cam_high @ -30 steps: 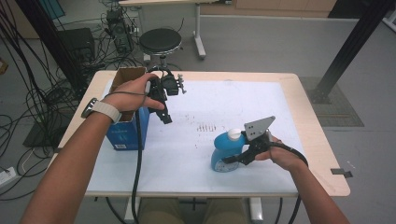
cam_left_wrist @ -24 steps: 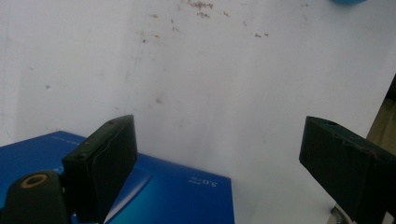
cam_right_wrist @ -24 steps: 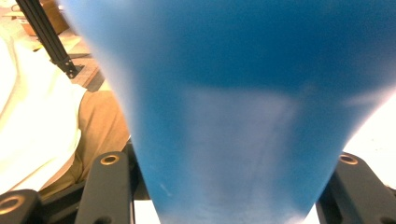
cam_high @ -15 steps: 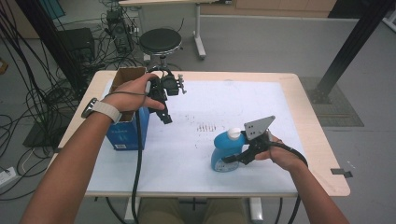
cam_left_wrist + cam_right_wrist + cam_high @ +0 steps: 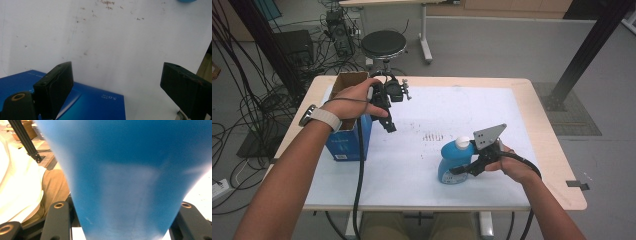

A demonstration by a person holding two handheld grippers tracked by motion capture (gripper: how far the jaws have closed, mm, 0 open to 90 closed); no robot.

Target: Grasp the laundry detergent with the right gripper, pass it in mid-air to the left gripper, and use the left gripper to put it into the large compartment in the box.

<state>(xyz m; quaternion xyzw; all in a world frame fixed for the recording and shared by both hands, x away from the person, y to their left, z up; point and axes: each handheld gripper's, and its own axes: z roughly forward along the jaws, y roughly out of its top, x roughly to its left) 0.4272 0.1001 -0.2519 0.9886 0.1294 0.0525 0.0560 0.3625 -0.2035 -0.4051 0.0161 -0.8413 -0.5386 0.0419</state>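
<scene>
Meanwhile, the right tongs clench the blue bottle on the counter; the left tongs hang released beside the blue box.

The left gripper is held in the left hand, angled downward, its jaws spread wide with nothing between them. A watch is worn on the left wrist. The right gripper is held low in the right hand, its jaws clamped on the blue bottle. Both forearms are extended forward.
</scene>
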